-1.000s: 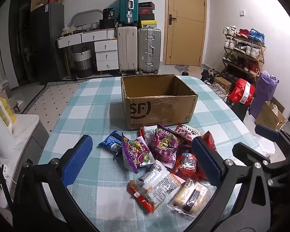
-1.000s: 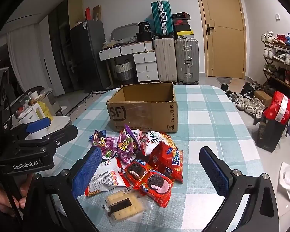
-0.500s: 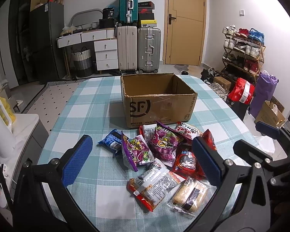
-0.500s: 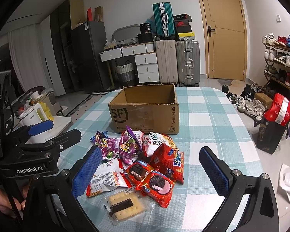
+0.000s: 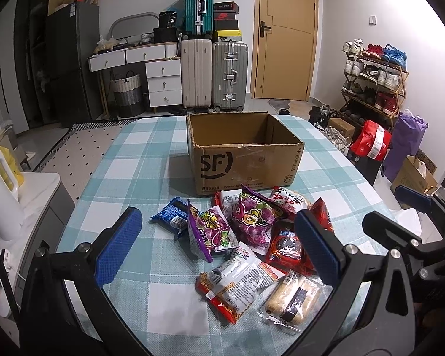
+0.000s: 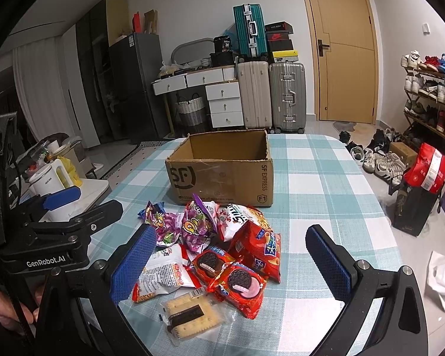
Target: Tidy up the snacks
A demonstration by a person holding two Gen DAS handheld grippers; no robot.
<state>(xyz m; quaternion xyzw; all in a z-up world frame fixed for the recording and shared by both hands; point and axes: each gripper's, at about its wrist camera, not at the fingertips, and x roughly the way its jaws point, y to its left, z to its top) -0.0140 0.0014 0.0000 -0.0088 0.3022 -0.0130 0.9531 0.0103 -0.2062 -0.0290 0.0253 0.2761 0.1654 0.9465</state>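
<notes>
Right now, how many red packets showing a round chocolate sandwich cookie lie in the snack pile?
2, touching, at the pile's near side: the left cookie packet behind, the right cookie packet nearer the camera. Others may be buried.

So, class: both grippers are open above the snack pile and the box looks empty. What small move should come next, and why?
Probably lower the right gripper onto the red cookie packet, nearest it atop the pile. Both grippers are open and hold nothing, no snack shows in the cardboard box, and the left gripper is no closer to a loose packet.
</notes>
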